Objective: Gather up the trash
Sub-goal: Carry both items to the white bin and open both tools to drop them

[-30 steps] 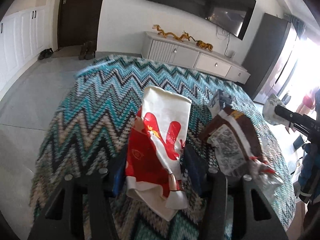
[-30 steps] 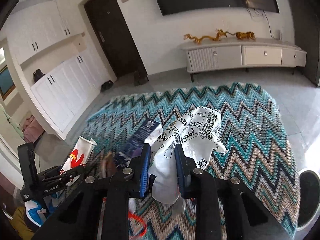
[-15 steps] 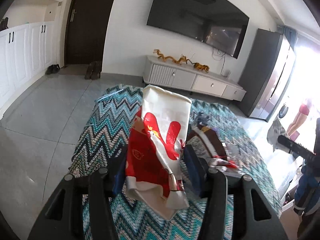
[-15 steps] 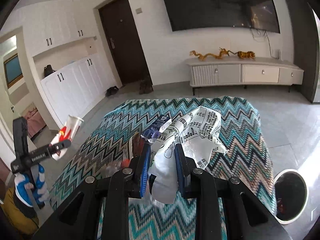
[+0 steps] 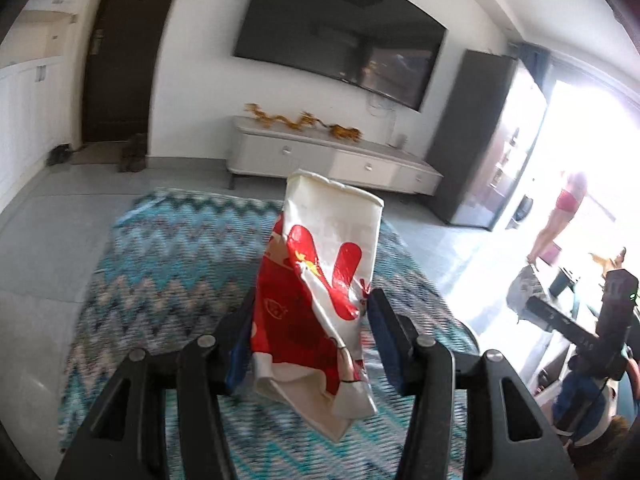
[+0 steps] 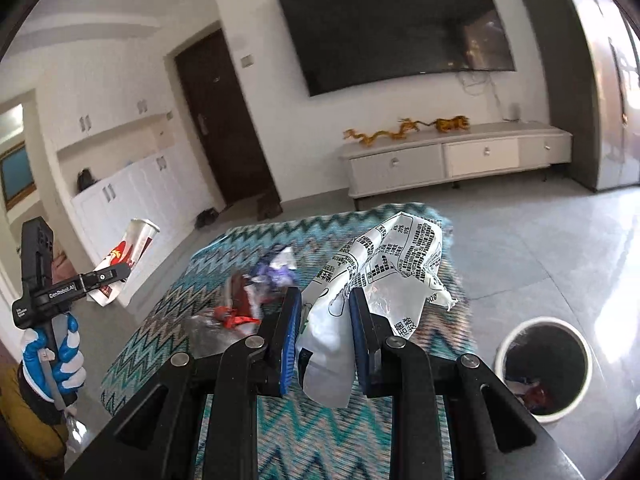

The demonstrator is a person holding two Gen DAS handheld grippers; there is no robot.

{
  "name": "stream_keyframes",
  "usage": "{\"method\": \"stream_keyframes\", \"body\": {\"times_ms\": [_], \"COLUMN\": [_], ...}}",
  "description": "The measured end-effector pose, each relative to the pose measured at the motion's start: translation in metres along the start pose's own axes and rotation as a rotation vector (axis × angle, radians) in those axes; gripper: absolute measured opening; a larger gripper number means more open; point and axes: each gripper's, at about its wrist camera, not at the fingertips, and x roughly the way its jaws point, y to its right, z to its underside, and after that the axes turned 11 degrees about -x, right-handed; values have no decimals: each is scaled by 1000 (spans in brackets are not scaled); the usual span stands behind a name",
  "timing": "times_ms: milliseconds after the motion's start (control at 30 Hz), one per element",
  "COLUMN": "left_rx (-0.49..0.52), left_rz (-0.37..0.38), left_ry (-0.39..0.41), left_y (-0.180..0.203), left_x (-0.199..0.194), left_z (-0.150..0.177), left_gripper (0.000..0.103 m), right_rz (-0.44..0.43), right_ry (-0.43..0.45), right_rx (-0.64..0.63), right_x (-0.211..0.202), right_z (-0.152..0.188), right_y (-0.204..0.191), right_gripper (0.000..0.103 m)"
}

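Note:
My left gripper (image 5: 310,312) is shut on a crumpled red and white paper cup (image 5: 324,276) and holds it high above the zigzag cloth (image 5: 168,280). It also shows in the right wrist view (image 6: 120,274) at the far left. My right gripper (image 6: 324,312) is shut on a white printed wrapper (image 6: 384,272), lifted above the cloth (image 6: 168,332). More wrappers, red (image 6: 236,312) and purple (image 6: 276,268), lie on the cloth. A white bin (image 6: 544,368) with trash inside stands on the floor at the lower right.
A white TV cabinet (image 6: 456,156) with gold dragon figures stands under a wall television (image 6: 396,24). A dark door (image 6: 224,120) and white cupboards (image 6: 120,192) are at the left. Grey tile floor (image 6: 540,240) surrounds the cloth-covered table.
Both grippers have risen away from the table with their trash. The table looks smaller and lower in both views, and the bin has come fully into the right wrist view.

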Motion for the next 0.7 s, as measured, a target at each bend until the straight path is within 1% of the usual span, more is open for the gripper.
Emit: {"method": "stream_keyframes", "body": {"times_ms": [167, 233, 367, 500, 633, 700], "left_rx": [65, 89, 127, 191, 234, 248], "left_rz": [63, 98, 143, 182, 220, 237], "left_ry": [-85, -127, -196, -277, -350, -394], "left_y": [62, 93, 143, 206, 248, 270], "left_x": [39, 61, 103, 156, 201, 228], "left_z": [-2, -2, 1, 15, 37, 51], "left_gripper": [51, 51, 51, 51, 51, 51], "right_rz": [57, 84, 129, 171, 204, 215], "right_ry": [17, 13, 5, -12, -45, -64], "right_rx": [81, 109, 164, 225, 282, 306], "right_x": [-18, -23, -29, -30, -25, -20], "right_z": [20, 30, 50, 71, 91, 100], "right_y": [49, 73, 118, 166, 213, 231], "right_gripper": [24, 24, 24, 24, 24, 24]}}
